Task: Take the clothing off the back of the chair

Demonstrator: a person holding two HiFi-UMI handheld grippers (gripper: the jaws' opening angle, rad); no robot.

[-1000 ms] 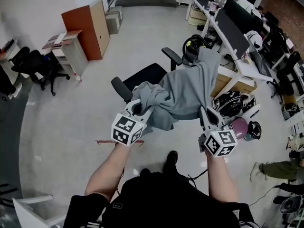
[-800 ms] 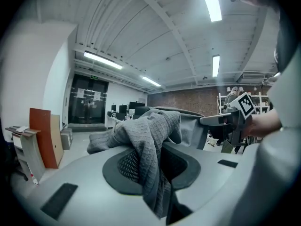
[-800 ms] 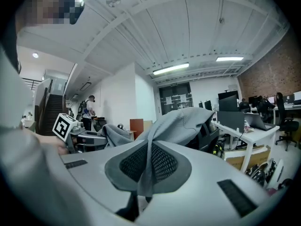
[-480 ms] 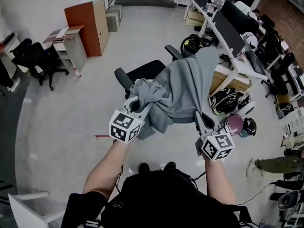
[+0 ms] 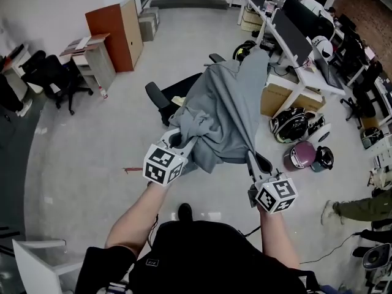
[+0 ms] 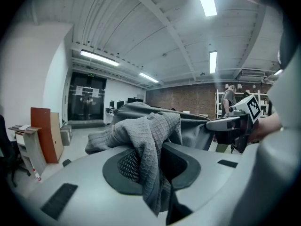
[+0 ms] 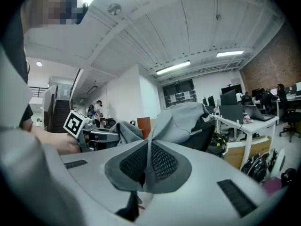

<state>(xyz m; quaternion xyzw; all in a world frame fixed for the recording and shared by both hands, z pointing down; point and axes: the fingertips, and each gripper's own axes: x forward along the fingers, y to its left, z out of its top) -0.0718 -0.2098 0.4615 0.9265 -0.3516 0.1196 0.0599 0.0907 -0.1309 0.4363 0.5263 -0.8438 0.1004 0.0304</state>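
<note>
A grey knitted garment (image 5: 223, 112) is seen stretched between the two hand-held tools and a black swivel office chair (image 5: 177, 86), whose seat and armrests are shown on the pale floor (image 5: 92, 139) ahead of the person. The far end of the garment is draped over the top of the chair's back, which is almost wholly covered by it; in the right gripper view a strip of black backrest is exposed beneath the cloth. The near end is lifted clear of the seat and is held in the air by both tools

The left gripper (image 6: 156, 166) is clamped on a thick, bunched fold of the garment: the waffle-textured cloth is packed between its two pads and is spilled over and below them, so that the jaws are kept somewhat apart by it. The right gripper (image 7: 146, 164) is closed on a thin edge of the same garment, its meshed pads being brought almost together with only a pinched layer between them. From that pinch the cloth is drawn up towards the chair back

Each tool is carried at the end of a bare forearm (image 5: 131, 222). An orange-brown wooden cabinet (image 5: 116, 26) is stood by the wall at the far left, and a long white desk (image 5: 318, 78) bearing dark monitors is ranged to the right of the chair. A cardboard box (image 5: 274, 100) is tucked under that desk, and a maroon rounded object (image 5: 298, 156) is set on the floor near the right tool
</note>
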